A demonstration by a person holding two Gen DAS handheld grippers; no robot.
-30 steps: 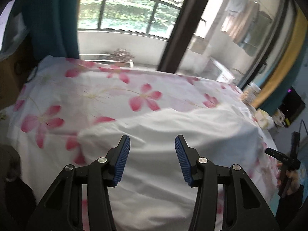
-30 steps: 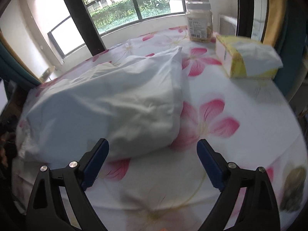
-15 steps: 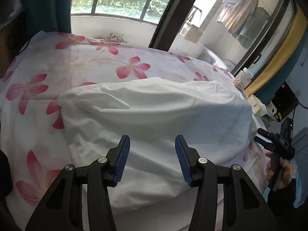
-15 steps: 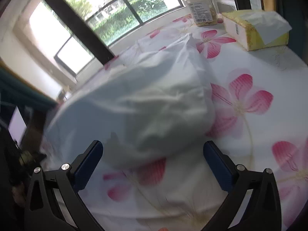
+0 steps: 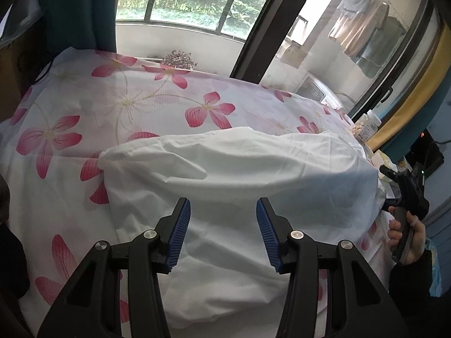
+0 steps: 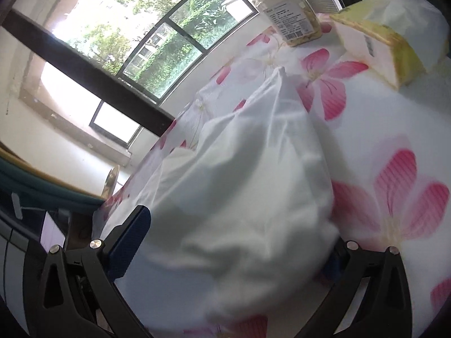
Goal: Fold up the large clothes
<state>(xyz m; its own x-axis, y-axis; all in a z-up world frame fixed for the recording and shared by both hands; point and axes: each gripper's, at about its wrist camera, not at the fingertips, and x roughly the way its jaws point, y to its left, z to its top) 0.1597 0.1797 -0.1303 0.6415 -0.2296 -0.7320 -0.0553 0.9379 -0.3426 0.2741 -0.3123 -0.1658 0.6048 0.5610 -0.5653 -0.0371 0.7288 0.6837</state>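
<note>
Left wrist view: white garment (image 5: 239, 186) heaped on flowered table (image 5: 126, 104), left claw (image 5: 222, 233) half-open, empty, hovering; right claw (image 6: 234, 242) spread wide around its bunched end, likely to gather it.

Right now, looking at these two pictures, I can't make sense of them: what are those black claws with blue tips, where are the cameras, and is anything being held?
There is no robot here. A person holds a hand-held pinching tool in each hand, and a small wide-angle camera on each one looks forward along its two fingers.

One picture comes from the left tool. Its blue-padded fingers stand apart above a white garment and hold nothing. At the right edge of that picture you see the person's right hand gripping the other tool.

The other picture comes from the right tool. Its fingers are spread wide on either side of the garment's end, which bulges between them; they do not appear to pinch it.

The garment lies on a flowered sheet. Near the far corner stand a clear jar and a yellow tissue pack.
</note>
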